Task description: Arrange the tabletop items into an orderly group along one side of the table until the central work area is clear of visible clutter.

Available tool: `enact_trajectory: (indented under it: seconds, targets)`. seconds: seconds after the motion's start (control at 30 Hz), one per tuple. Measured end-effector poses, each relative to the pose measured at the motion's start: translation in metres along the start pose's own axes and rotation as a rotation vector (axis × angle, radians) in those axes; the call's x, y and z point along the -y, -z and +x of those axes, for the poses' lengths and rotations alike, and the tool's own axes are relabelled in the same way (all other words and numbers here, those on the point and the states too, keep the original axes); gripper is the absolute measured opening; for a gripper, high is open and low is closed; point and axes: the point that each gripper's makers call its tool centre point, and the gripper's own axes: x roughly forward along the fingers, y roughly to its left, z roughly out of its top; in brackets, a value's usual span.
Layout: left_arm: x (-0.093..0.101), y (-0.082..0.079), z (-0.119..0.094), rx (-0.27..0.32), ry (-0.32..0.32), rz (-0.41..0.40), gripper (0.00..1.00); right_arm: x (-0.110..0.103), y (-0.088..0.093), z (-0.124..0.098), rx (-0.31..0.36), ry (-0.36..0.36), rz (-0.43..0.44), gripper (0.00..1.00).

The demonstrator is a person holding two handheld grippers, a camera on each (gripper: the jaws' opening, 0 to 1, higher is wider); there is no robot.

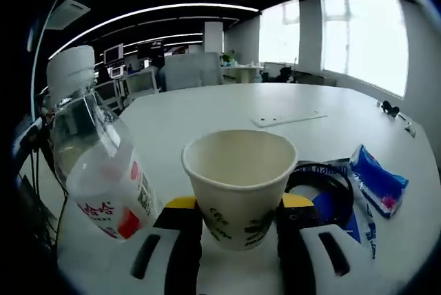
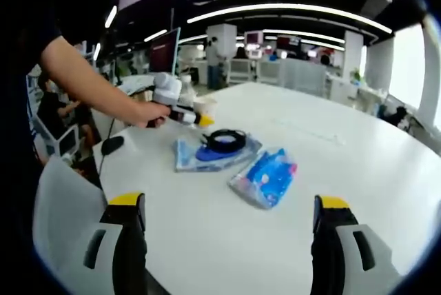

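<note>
A white paper cup (image 1: 239, 185) with green print stands between the jaws of my left gripper (image 1: 240, 205), which is shut on its lower sides. A clear plastic bottle (image 1: 96, 164) with a white cap and a red label leans close on the left. Right of the cup, a black tape ring (image 1: 320, 181) lies on a flat blue packet (image 1: 358, 222), with a blue tissue pack (image 1: 377, 181) beyond. In the right gripper view, the ring (image 2: 226, 140), flat packet (image 2: 189, 157) and tissue pack (image 2: 265, 176) lie mid-table ahead of my open right gripper (image 2: 231, 240). A hand holds the left gripper (image 2: 180, 112) at the cup (image 2: 204, 107).
The large white table (image 2: 344, 150) has bare surface to the right and far side. A flat white strip (image 1: 286, 119) lies farther out. A grey chair back (image 2: 62, 205) and a small dark object (image 2: 110, 145) sit by the near left edge. Office desks stand behind.
</note>
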Motion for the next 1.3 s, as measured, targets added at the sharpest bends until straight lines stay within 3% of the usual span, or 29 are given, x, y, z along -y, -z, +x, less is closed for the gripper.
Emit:
enact_trajectory:
  seconds: [0.37, 1.3]
  targets:
    - [-0.002, 0.014, 0.009, -0.047, -0.02, -0.011, 0.41, 0.012, 0.006, -0.002, -0.002, 0.01, 0.019, 1.0]
    - [-0.013, 0.024, 0.016, -0.095, -0.055, -0.028, 0.4, 0.019, 0.011, 0.0, -0.015, 0.004, 0.031, 1.0]
